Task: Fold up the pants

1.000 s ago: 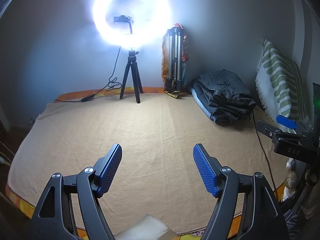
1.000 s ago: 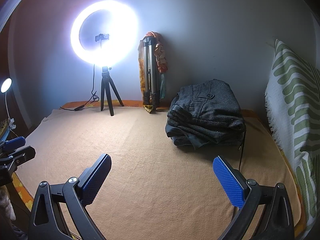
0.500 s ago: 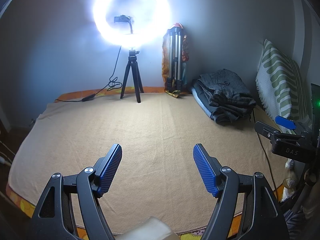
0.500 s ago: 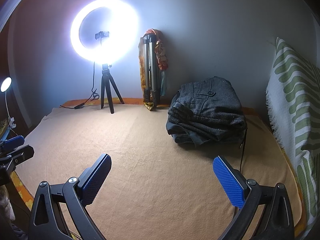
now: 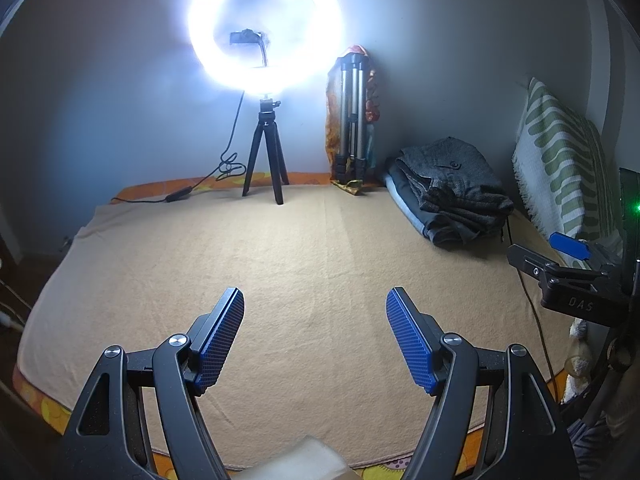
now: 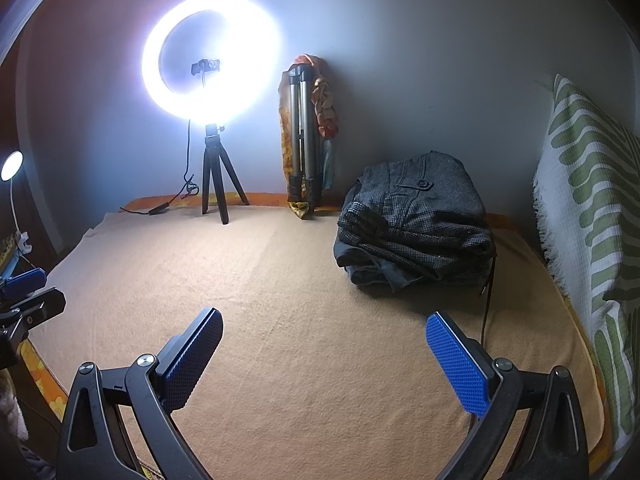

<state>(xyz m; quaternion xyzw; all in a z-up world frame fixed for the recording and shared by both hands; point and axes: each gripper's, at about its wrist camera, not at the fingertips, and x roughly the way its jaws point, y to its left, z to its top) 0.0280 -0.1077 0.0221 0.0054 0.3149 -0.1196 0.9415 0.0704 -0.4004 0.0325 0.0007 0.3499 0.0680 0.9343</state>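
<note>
Here, left gripper (image 5: 315,312): jaws apart, empty | right gripper (image 6: 324,340): jaws apart, empty | folded pants (image 6: 416,220): right of centre, on blanket (image 6: 280,300).

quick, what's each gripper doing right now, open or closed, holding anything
Left gripper: open, holding nothing, above the blanket.
Right gripper: open, holding nothing; the pants lie untouched ahead of it.

words: "DAS" | where: on the black right gripper (image 5: 576,280), seen at the side in the left wrist view | other words: none can be read
</note>
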